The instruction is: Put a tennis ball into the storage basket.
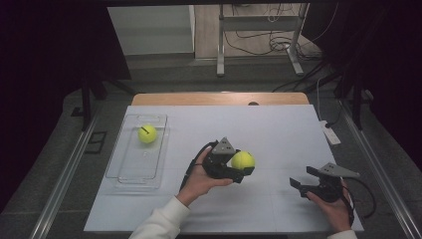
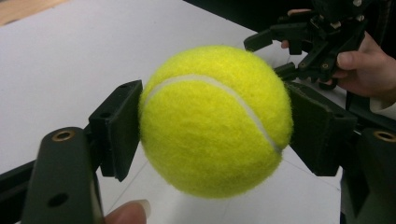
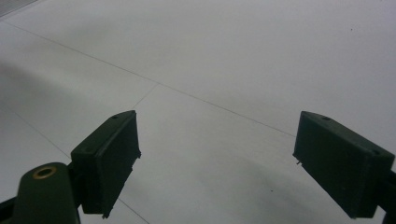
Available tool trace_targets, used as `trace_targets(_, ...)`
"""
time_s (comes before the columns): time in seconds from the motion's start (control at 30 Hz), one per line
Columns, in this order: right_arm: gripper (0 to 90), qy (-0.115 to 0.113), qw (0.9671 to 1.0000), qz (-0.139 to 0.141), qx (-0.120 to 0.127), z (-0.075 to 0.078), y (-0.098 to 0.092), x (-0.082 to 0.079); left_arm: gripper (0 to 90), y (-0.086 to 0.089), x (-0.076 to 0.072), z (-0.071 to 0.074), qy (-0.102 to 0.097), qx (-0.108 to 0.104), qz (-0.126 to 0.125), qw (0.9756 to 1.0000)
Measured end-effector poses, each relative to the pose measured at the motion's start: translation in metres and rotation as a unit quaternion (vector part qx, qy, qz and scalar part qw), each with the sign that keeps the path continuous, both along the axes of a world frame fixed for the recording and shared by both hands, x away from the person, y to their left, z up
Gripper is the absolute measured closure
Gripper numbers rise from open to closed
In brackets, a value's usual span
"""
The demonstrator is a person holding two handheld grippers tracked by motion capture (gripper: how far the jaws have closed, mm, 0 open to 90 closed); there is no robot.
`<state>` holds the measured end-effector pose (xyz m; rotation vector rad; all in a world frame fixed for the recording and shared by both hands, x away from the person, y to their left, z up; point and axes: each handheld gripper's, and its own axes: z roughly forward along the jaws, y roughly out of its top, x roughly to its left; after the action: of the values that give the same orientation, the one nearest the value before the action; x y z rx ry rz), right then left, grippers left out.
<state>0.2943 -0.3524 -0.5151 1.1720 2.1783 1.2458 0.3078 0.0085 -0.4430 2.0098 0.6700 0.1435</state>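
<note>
White table [image 1: 278, 134] carries a clear tray [image 1: 127, 174] at its left, one tennis ball [image 1: 147, 134] inside. Left gripper [image 1: 244, 168] clamps a second ball [image 1: 243, 160] above mid-table; right gripper [image 1: 300, 179] hangs with jaws apart, holding nothing.

Clear tray [image 1: 124, 177] at table's left, second ball [image 1: 147, 134] inside, white table [image 1: 278, 129]

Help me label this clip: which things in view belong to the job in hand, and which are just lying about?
In the job:
- tennis ball, clamped in the left gripper
- second tennis ball, lying in the clear tray
- right gripper, open, holding nothing

Lying about:
- white strip-shaped device at the table's right edge
- metal stand and cables on the floor beyond
</note>
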Motion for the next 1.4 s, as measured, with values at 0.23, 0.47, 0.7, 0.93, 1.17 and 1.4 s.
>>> trace_targets(0.23, 14.2, 0.0, 1.0, 0.0, 0.0, 0.0, 0.0, 0.0, 26.2, 0.006, 0.002, 0.003, -0.001, -0.003, 0.008, 1.0)
trace_targets(0.47, 14.2, 0.001, 1.0, -0.001, 0.0, 0.0, 0.0, 0.0, 26.1, 0.011, 0.003, 0.006, -0.003, -0.008, 0.015, 0.9998)
trace_targets(0.7, 14.2, 0.002, 1.0, -0.001, 0.0, 0.0, 0.0, 0.0, 26.1, 0.018, 0.004, 0.01, -0.007, -0.015, 0.023, 0.9996)
trace_targets(0.93, 14.2, 0.002, 1.0, -0.001, 0.0, -0.001, 0.0, 0.0, 26.1, 0.025, 0.005, 0.015, -0.012, -0.024, 0.034, 0.9991)
trace_targets(1.17, 14.2, 0.001, 1.0, -0.002, 0.0, -0.001, 0.001, 0.0, 26.1, 0.031, 0.005, 0.018, -0.017, -0.026, 0.044, 0.9985)
trace_targets(1.4, 14.2, 0.002, 1.0, -0.001, 0.0, 0.0, 0.0, 0.0, 26.1, 0.037, 0.007, 0.02, -0.018, -0.029, 0.053, 0.998)
